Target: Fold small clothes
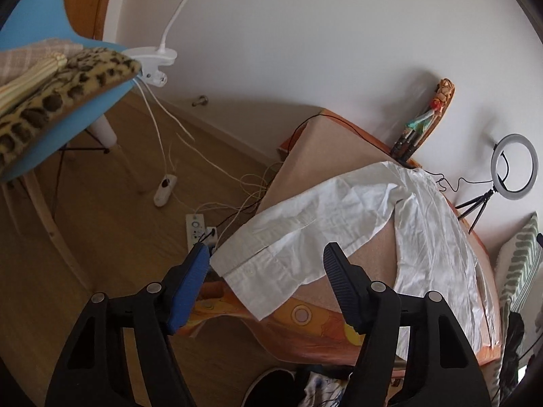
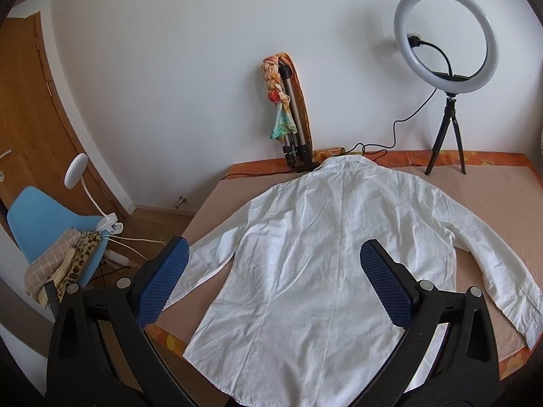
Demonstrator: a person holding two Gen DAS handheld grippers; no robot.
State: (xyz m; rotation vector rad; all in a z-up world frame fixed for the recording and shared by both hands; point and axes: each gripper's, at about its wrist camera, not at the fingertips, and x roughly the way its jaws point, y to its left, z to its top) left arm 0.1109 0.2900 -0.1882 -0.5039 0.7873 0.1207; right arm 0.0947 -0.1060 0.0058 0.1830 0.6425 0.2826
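A white long-sleeved shirt [image 2: 305,237] lies spread back-up on the cloth-covered table [image 2: 217,210], collar toward the wall and both sleeves out to the sides. My right gripper [image 2: 273,247] hovers open over the shirt's lower back, with nothing between its fingers. In the left wrist view the shirt [image 1: 339,203] drapes its left sleeve toward the table's near corner, where the cuff [image 1: 258,278] overhangs the edge. My left gripper [image 1: 265,247] is open. The cuff lies in the wide gap between its fingers, and the pads do not press on it.
A ring light on a small tripod [image 2: 446,34] stands at the table's far right. A folded tripod with a colourful scarf [image 2: 288,112] leans on the wall. Left of the table a blue chair [image 2: 51,217] holds piled clothes. Cables and a power strip [image 1: 197,227] lie on the floor.
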